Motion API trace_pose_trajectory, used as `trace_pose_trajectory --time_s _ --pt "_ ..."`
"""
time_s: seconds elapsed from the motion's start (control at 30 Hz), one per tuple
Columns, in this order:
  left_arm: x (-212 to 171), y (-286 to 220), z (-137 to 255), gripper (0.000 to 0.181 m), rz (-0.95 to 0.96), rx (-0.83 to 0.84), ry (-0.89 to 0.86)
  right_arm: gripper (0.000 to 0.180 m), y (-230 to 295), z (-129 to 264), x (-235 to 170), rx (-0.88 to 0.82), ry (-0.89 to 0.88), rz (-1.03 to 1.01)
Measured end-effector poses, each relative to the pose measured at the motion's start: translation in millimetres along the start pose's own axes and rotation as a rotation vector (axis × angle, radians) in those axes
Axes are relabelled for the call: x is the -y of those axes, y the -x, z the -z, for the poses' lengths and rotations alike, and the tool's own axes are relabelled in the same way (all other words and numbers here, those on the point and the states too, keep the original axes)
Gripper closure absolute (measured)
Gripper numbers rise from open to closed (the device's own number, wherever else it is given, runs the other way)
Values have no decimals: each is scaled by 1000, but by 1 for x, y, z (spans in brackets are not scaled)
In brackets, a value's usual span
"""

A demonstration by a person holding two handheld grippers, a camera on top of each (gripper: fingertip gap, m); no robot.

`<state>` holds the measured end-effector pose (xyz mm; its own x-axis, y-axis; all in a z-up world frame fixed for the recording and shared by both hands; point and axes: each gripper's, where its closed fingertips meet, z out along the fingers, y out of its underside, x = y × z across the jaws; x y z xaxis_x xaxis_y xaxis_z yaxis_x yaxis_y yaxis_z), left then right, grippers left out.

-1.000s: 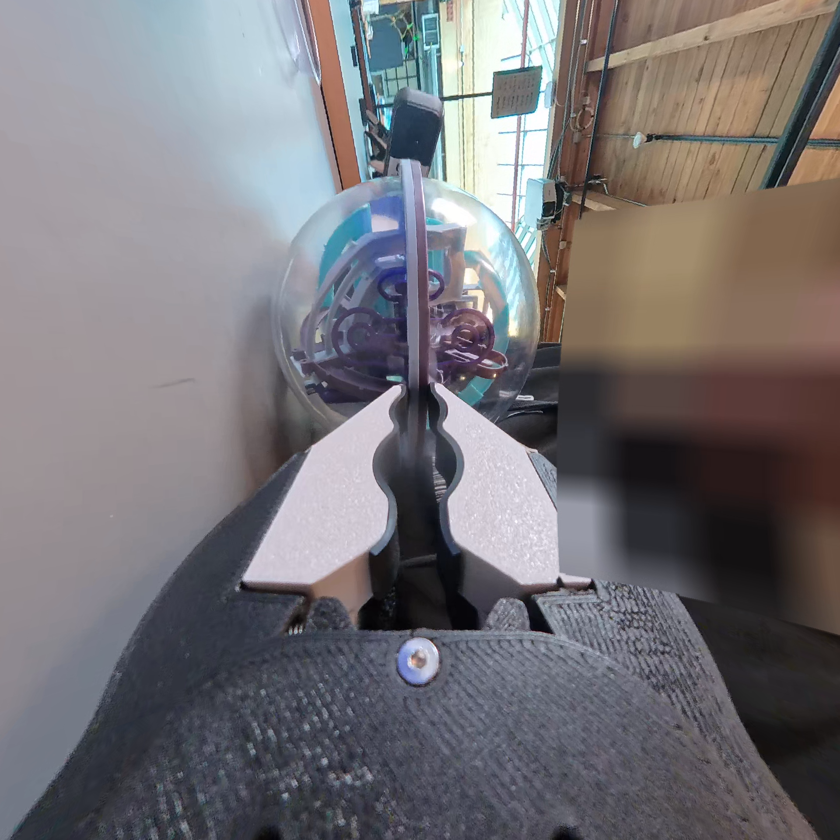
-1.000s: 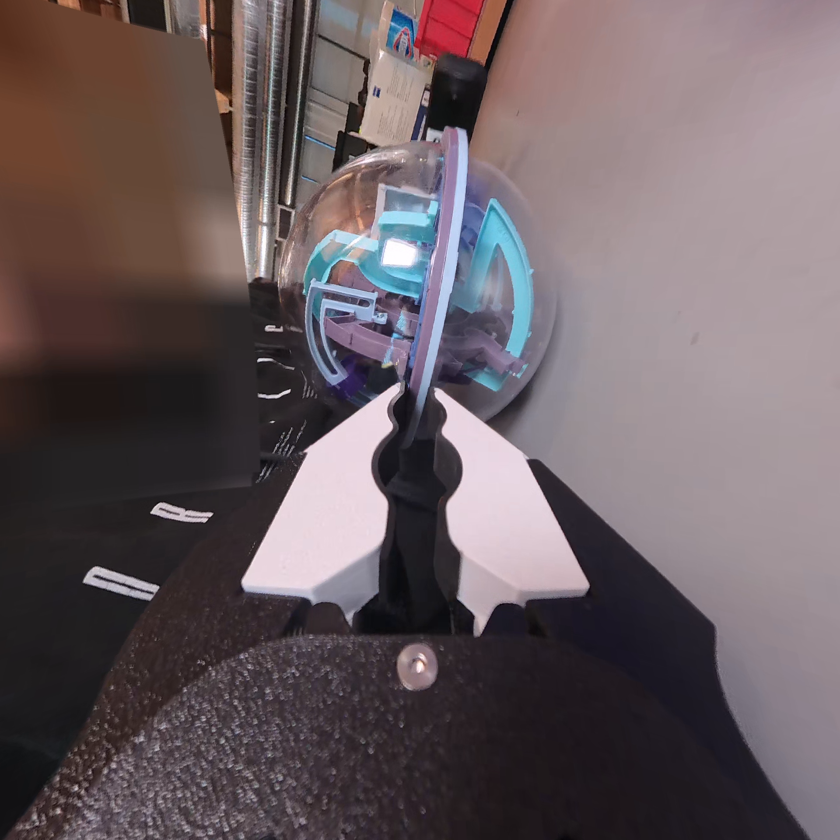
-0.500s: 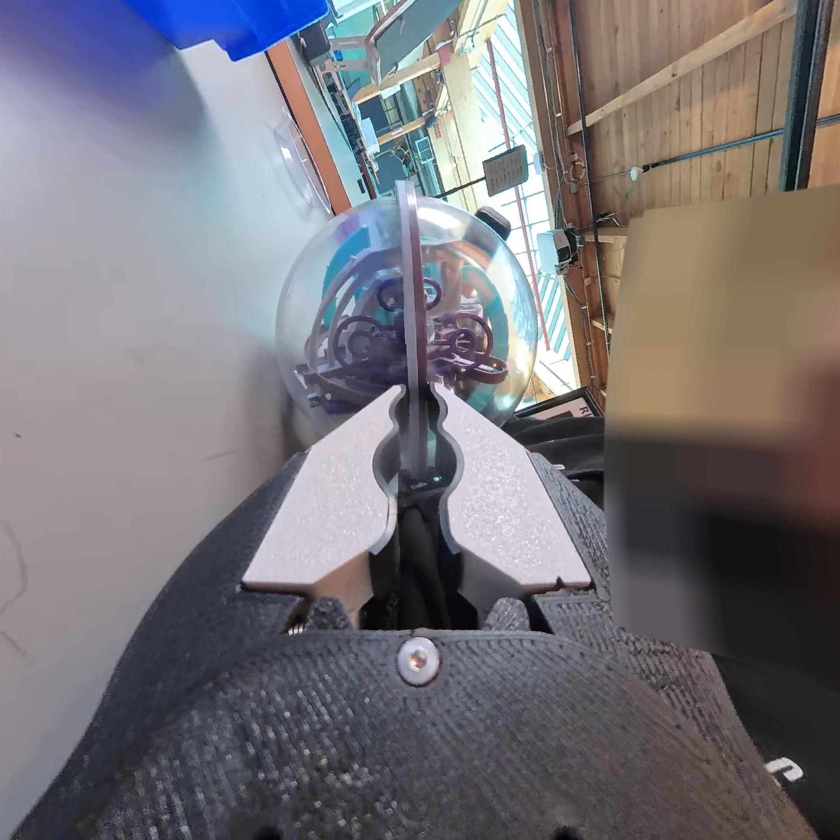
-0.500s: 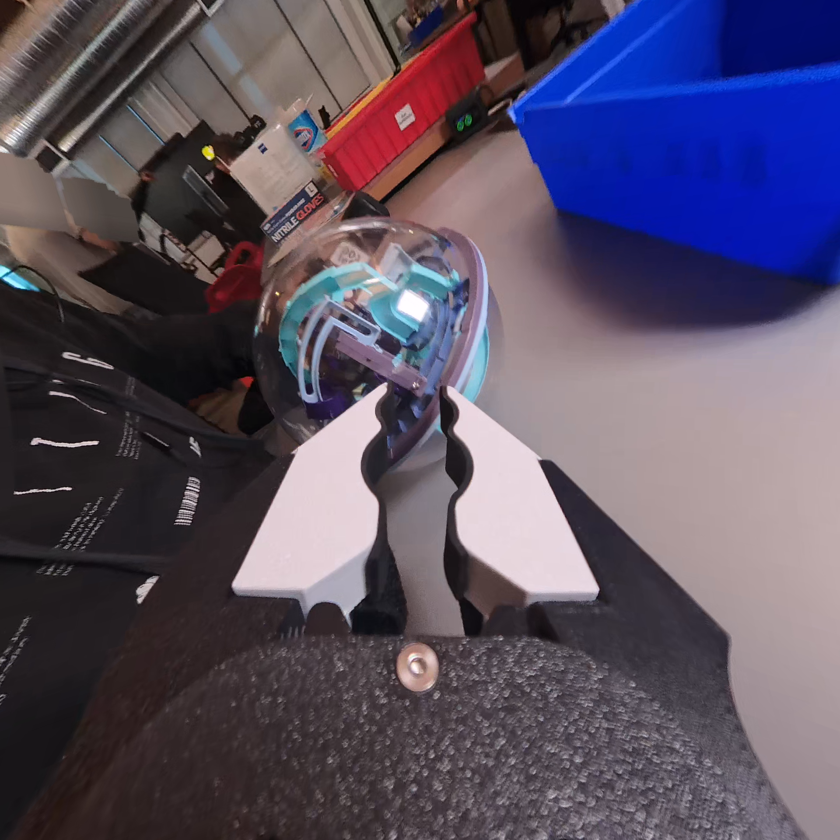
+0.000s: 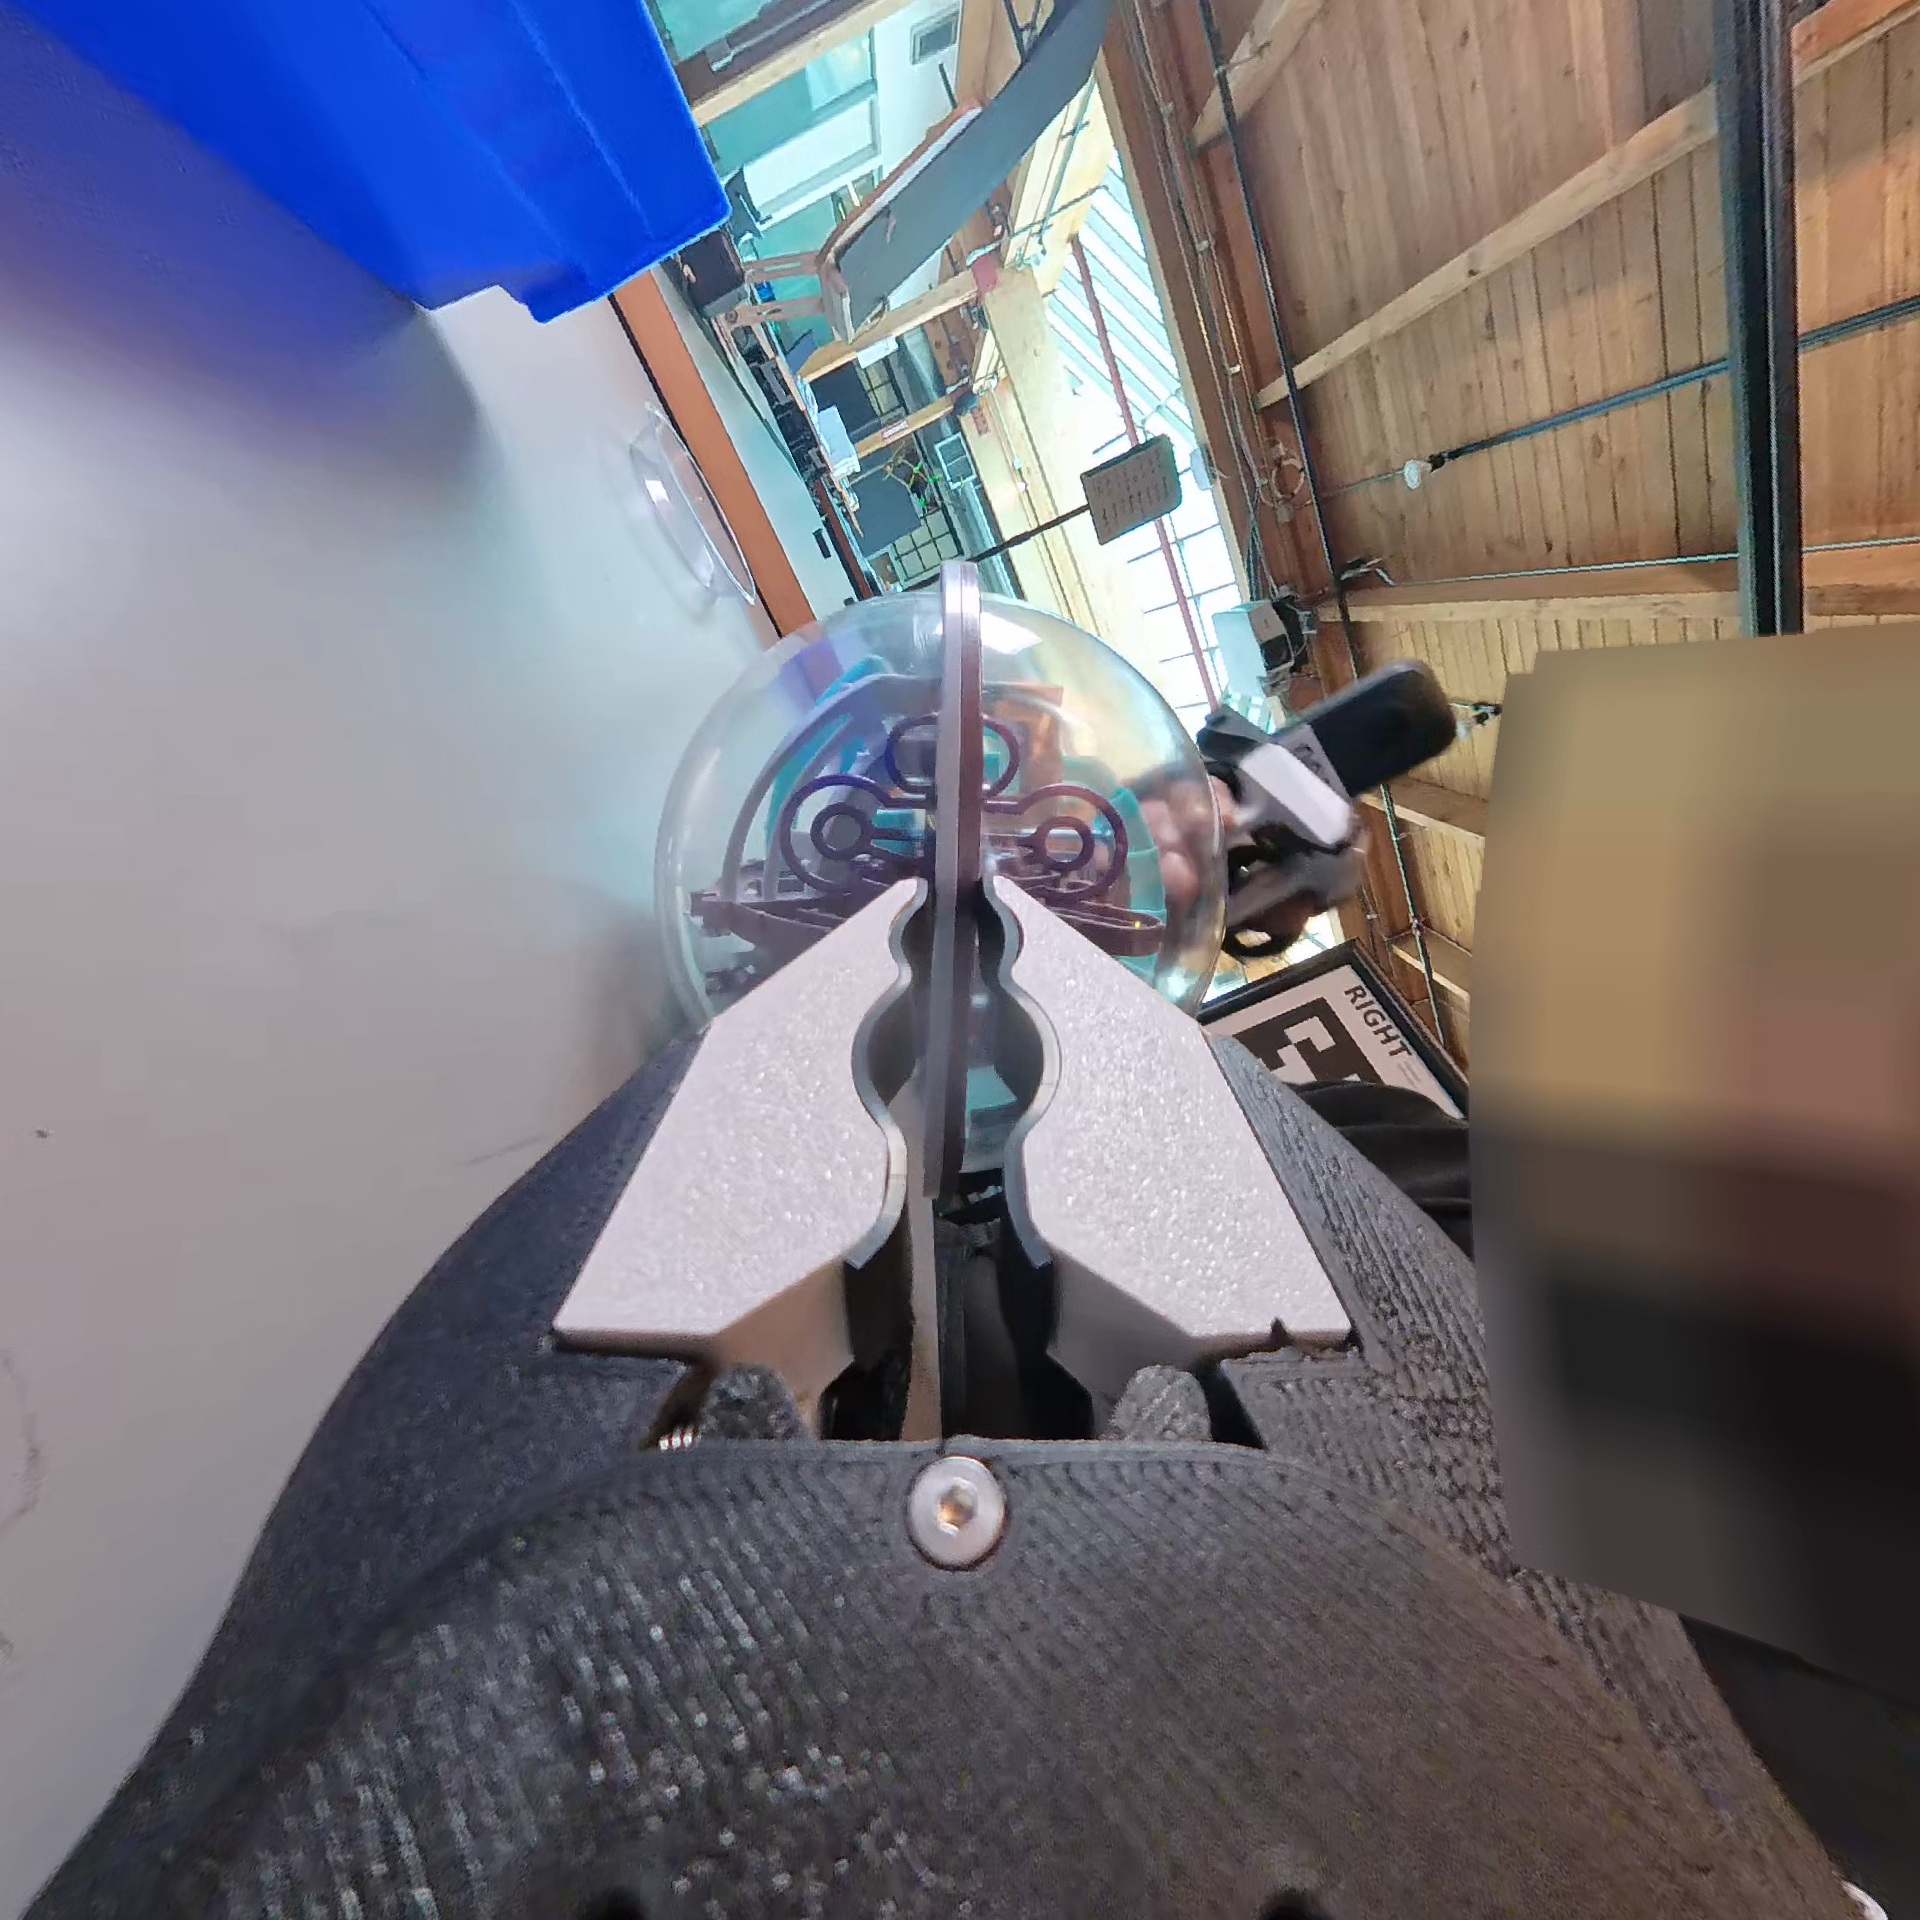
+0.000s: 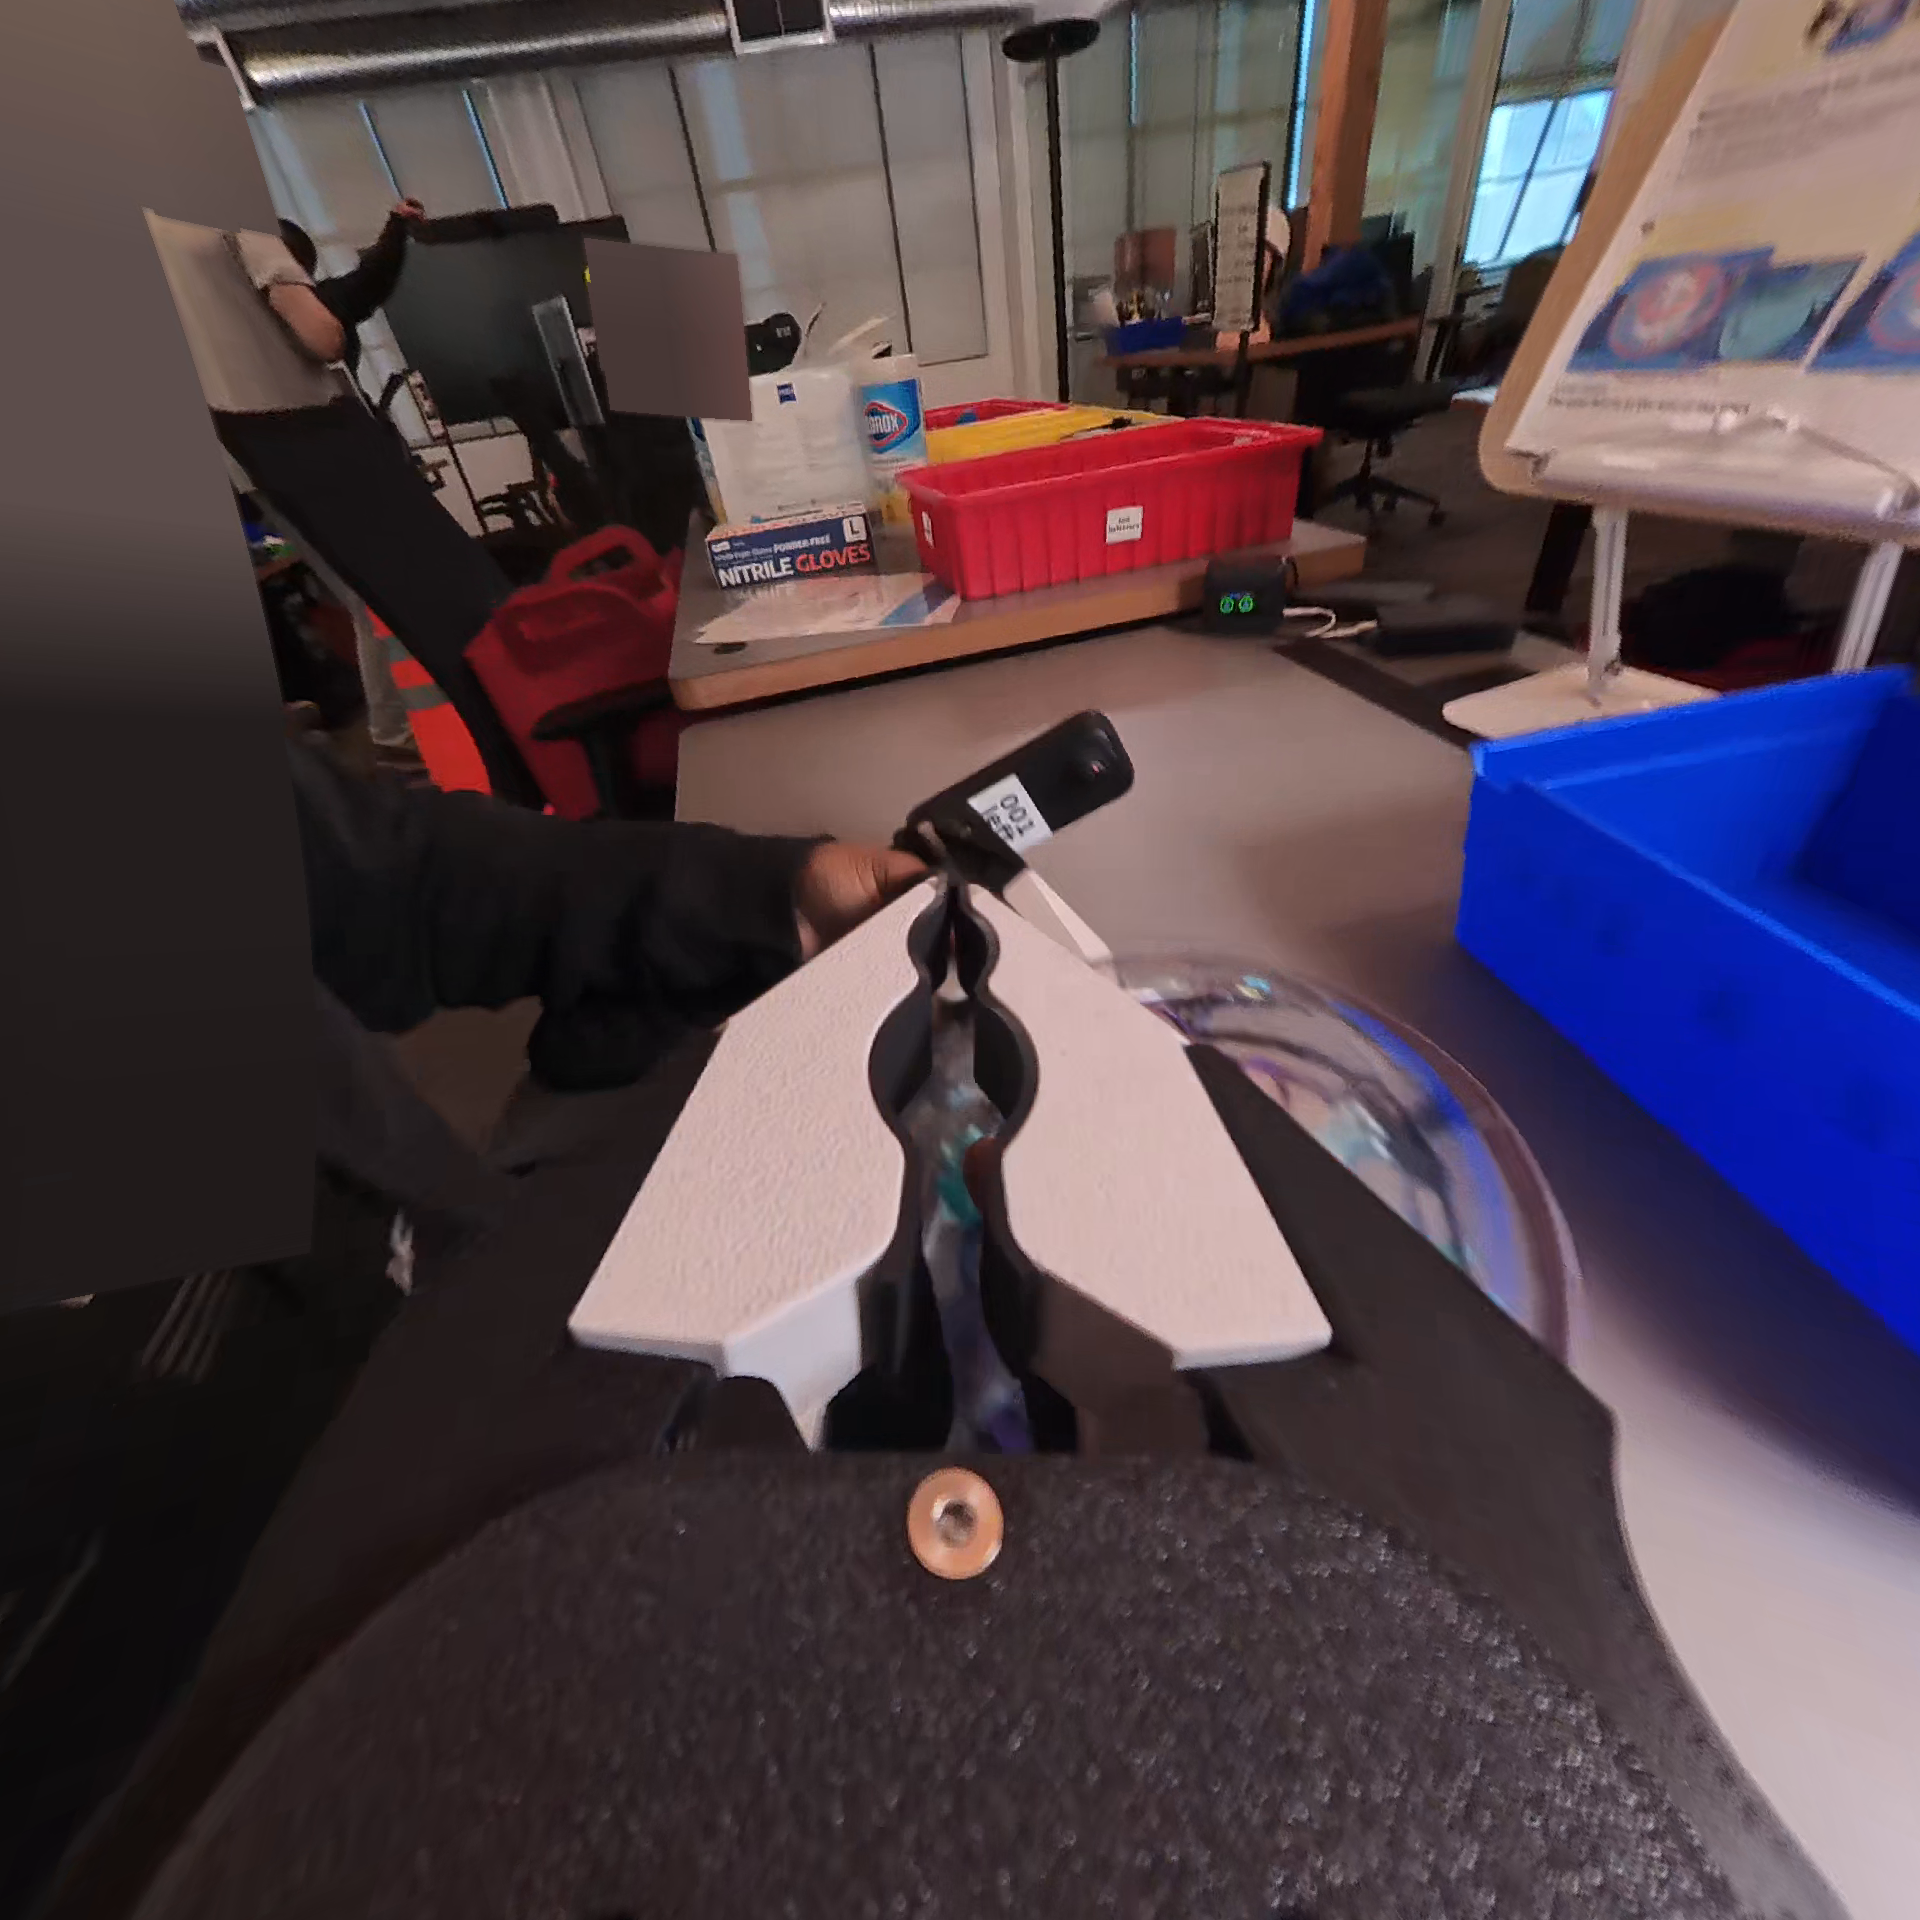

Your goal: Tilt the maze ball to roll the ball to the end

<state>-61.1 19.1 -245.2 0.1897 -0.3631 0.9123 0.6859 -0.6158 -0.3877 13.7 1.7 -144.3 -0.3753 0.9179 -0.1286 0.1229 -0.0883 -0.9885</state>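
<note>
Grey surface carries a blue bin at 11 o'clock. Left gripper fingers pinch the maze ball rim; right gripper nearly closed, empty. Ball's progress unseen; tilting likely unfinished.

Grey table carries a blue bin at right. Far side: second table with a red bin, yellow tray behind it, glove box to its left, wipes canister behind that. White poster stand far right, red chair left.
</note>
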Motion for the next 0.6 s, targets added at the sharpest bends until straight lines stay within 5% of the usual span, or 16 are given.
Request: trace_pose_trajectory --time_s 0.17,0.37,0.6 --pt "1 1 2 175 2 1 -26 180 55 -56 6 19 2 82" --pt "3 5 6 174 17 8 -69 176 131 -120 -45 192 127 47" --pt "1 2 7 174 -5 -1 -59 166 173 -114 -86 252 176 147"
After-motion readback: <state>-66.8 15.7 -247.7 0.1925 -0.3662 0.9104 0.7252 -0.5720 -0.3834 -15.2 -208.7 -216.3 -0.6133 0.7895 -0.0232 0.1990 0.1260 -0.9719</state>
